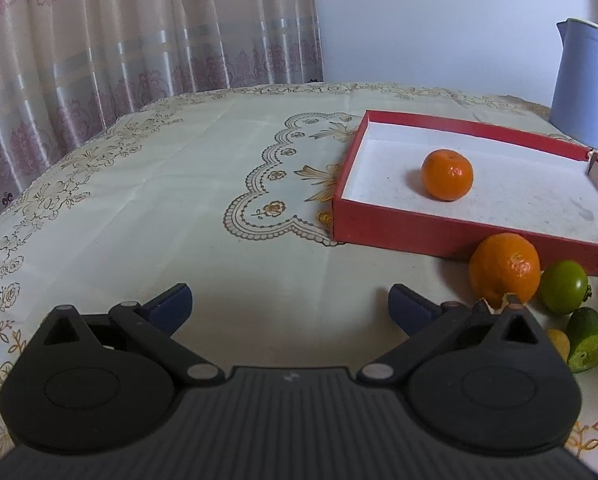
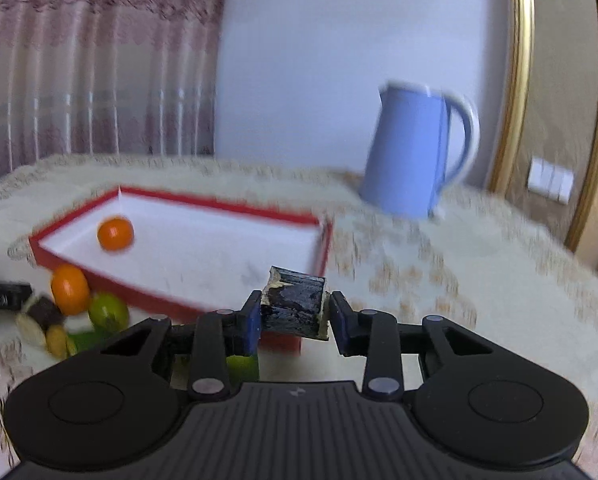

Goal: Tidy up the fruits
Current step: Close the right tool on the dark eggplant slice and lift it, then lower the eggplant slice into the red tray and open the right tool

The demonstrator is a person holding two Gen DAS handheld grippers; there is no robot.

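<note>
Inside the red box (image 1: 451, 236), on its white floor, sits a single orange (image 1: 447, 175), the only fruit put away so far as the pictures show. Most of the work is still ahead, by my reading. Just outside the box's near wall, on the tabletop (image 1: 179, 208), waits a loose cluster: a second orange (image 1: 504, 269) close against that wall, a green fruit (image 1: 563, 286) beside it, a cut lime-like piece (image 1: 587, 340) and some yellowish bits too small to name. The right tongs (image 2: 295, 316) are pinching a dark, blocky piece (image 2: 293, 305) with pale flesh at its cut edges; what fruit it is I cannot tell. It is held off the cloth, near the box's closest corner, and has not yet been set inside; the right view is smeared with blur. The left tongs (image 1: 289, 308) stand spread wide with nothing between them, above bare cloth to the left of the pile. A blue jug (image 2: 415, 152) stands behind the box, apart from the fruit. Judging from this, one piece is placed, one is on its way, and several remain to be gathered.
</note>
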